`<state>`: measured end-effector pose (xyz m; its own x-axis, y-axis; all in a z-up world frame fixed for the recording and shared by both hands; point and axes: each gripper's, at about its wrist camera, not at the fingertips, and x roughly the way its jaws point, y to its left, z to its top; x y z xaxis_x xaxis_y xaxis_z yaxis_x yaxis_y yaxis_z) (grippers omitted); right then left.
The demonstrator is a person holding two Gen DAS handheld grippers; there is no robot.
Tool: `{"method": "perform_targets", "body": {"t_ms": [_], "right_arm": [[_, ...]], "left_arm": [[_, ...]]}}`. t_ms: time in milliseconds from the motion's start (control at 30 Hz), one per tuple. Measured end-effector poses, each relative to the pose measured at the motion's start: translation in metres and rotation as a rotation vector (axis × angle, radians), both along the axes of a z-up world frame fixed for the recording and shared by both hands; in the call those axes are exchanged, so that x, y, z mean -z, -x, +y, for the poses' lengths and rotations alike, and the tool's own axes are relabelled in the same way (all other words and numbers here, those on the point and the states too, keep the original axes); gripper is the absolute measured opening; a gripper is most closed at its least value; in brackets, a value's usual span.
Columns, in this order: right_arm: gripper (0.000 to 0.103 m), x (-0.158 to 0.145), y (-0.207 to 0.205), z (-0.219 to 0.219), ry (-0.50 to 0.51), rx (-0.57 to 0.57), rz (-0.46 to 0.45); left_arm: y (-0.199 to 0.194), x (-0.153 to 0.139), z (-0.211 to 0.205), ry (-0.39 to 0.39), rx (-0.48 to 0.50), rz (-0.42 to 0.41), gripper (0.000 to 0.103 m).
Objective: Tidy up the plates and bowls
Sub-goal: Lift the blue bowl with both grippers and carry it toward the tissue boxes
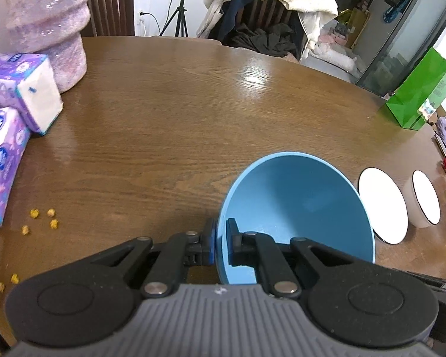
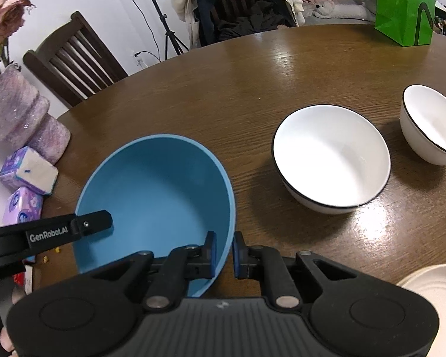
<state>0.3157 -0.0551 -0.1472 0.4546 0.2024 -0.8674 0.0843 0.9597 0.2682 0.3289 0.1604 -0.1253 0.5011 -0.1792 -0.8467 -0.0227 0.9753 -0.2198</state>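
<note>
A big blue bowl (image 1: 297, 208) (image 2: 157, 190) is on the wooden table (image 1: 178, 113). My left gripper (image 1: 221, 244) is shut on its left rim, one finger inside and one outside. My right gripper (image 2: 224, 253) straddles the bowl's right rim; a small gap shows at the outer pad, so it looks slightly open around the rim. The left gripper's finger (image 2: 95, 223) shows over the bowl in the right wrist view. A large white bowl with a black rim (image 2: 331, 157) (image 1: 383, 205) and a smaller white bowl (image 2: 431, 125) (image 1: 425, 199) stand to the right.
A cream plate (image 2: 434, 291) lies at the near right. Tissue packs (image 1: 23, 89) and a pink vase (image 1: 50, 23) are at the left, yellow crumbs (image 1: 44, 220) near them. A green bag (image 2: 404, 6) stands at the far right. A chair (image 2: 71, 62) is behind the table.
</note>
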Motion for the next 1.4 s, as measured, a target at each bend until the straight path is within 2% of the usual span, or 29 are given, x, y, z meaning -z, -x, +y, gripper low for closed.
{"method": "perform_targets", "body": {"t_ms": [367, 933, 1233, 1400], "right_arm": [[0.011, -0.025, 0.045, -0.008, -0.002, -0.058, -0.023], [0.01, -0.067, 0.127, -0.029, -0.01, -0.222, -0.095], [0.01, -0.085, 0.165, -0.051, -0.027, -0.266, -0.132], [0.01, -0.084, 0.178, -0.056, -0.039, -0.272, -0.124]], "left_arm": [[0.056, -0.024, -0.009, -0.015, -0.041, -0.02, 0.008], [0.169, -0.062, -0.031, -0.034, -0.185, -0.065, 0.008], [0.212, -0.068, -0.043, -0.017, -0.204, -0.066, 0.008], [0.229, -0.066, -0.046, -0.027, -0.193, -0.054, 0.008]]}}
